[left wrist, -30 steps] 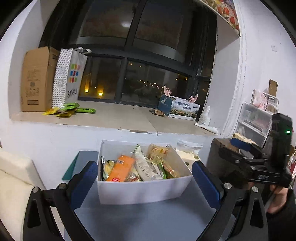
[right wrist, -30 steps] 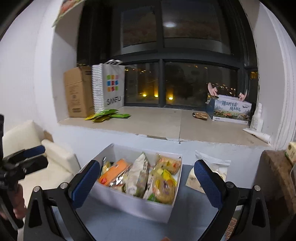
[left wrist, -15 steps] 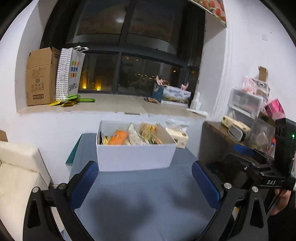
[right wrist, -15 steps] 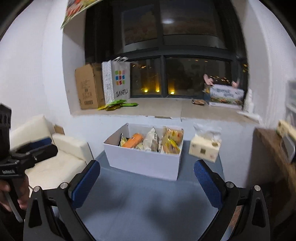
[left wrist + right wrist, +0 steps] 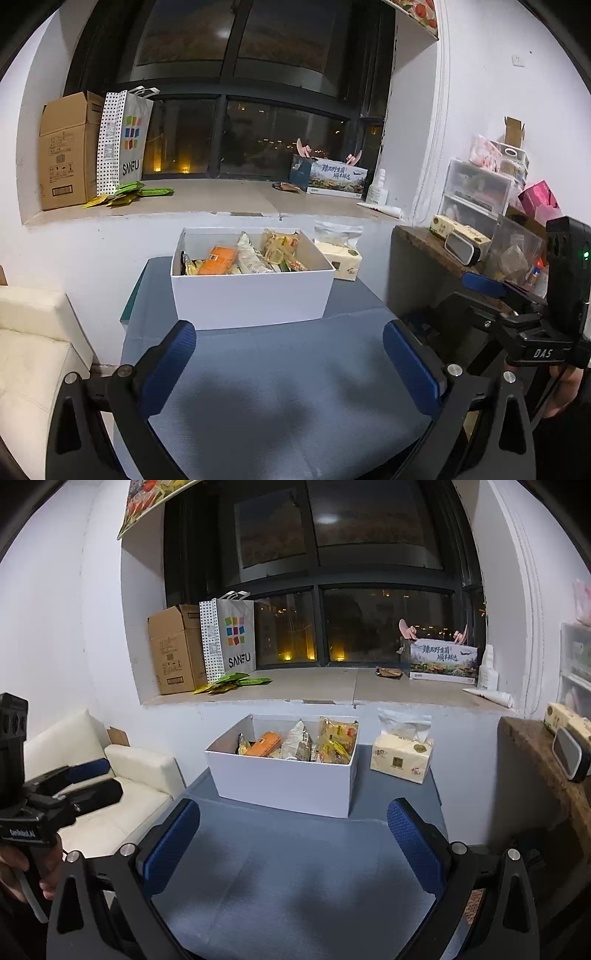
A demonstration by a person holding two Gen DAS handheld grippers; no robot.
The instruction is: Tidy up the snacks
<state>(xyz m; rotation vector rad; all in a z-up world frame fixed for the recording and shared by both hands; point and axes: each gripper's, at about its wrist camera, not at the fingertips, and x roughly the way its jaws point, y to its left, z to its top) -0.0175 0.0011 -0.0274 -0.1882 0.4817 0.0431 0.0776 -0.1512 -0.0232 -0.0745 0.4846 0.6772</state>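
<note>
A white box [image 5: 251,295] stands at the far end of the grey-blue table [image 5: 280,376], also in the right wrist view [image 5: 284,782]. It holds several snack packets, among them an orange one [image 5: 218,260] [image 5: 263,744] and yellow ones [image 5: 334,740]. My left gripper [image 5: 291,365] is open and empty, well short of the box. My right gripper [image 5: 295,842] is open and empty, also short of the box. Each gripper shows in the other's view, the right one [image 5: 480,286] at the right and the left one [image 5: 90,775] at the left.
A tissue pack [image 5: 400,762] sits right of the box. The windowsill holds a cardboard box [image 5: 173,650], a paper bag [image 5: 231,635], green packets [image 5: 232,681] and a printed box [image 5: 441,661]. A white sofa [image 5: 122,775] is left; a cluttered wooden shelf [image 5: 461,251] is right.
Both grippers have drawn back from the white box, which now looks smaller and farther away. More bare table shows in front of it. Both stay open and empty.
</note>
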